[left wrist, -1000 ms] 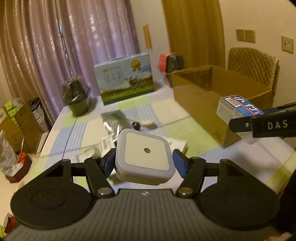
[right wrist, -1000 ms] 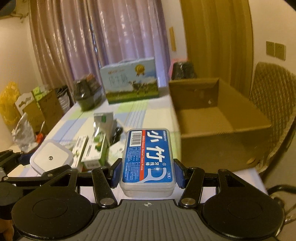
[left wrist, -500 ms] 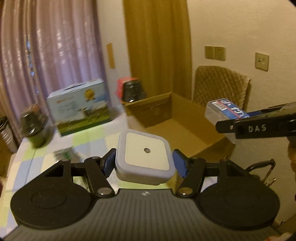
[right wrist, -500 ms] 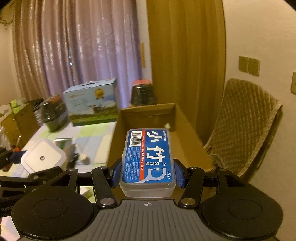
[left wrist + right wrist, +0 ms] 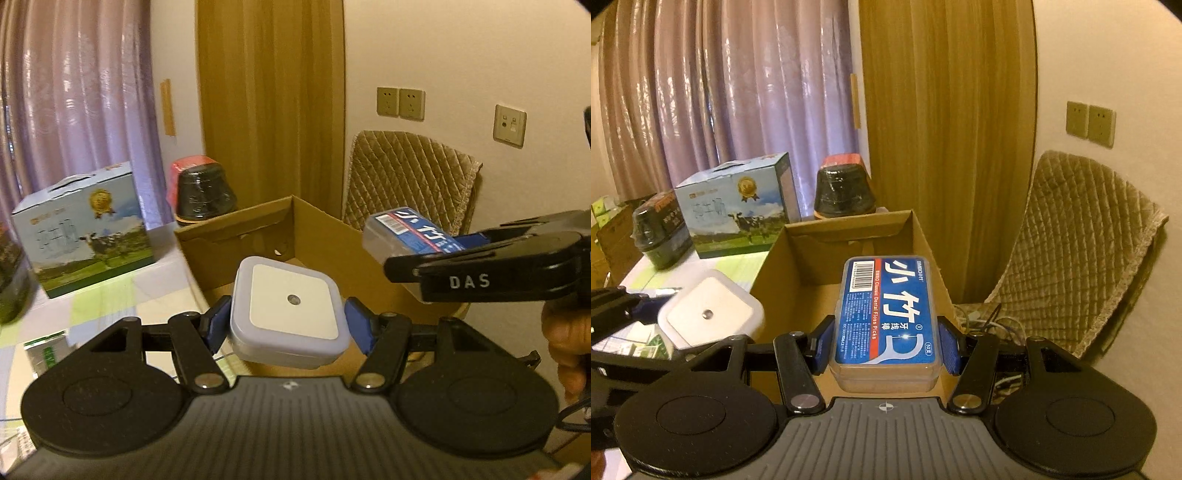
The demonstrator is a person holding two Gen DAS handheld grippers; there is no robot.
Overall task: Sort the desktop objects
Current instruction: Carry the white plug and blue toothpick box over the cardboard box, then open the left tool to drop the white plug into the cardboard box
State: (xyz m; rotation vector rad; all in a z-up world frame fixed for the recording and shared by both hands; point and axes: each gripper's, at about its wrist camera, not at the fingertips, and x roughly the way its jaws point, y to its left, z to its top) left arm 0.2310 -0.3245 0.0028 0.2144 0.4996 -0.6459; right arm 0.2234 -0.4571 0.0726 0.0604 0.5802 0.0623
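Blue pads of the left gripper (image 5: 288, 325) clamp a square white night light (image 5: 290, 314), held in the air at the near edge of an open cardboard box (image 5: 258, 236). The right gripper (image 5: 884, 345) is clamped on a blue dental floss box (image 5: 888, 314) above the same carton. Beyond lie the checked table (image 5: 110, 299), a milk carton case (image 5: 83, 229), purple curtains (image 5: 738, 92) and a quilted chair (image 5: 1078, 236).
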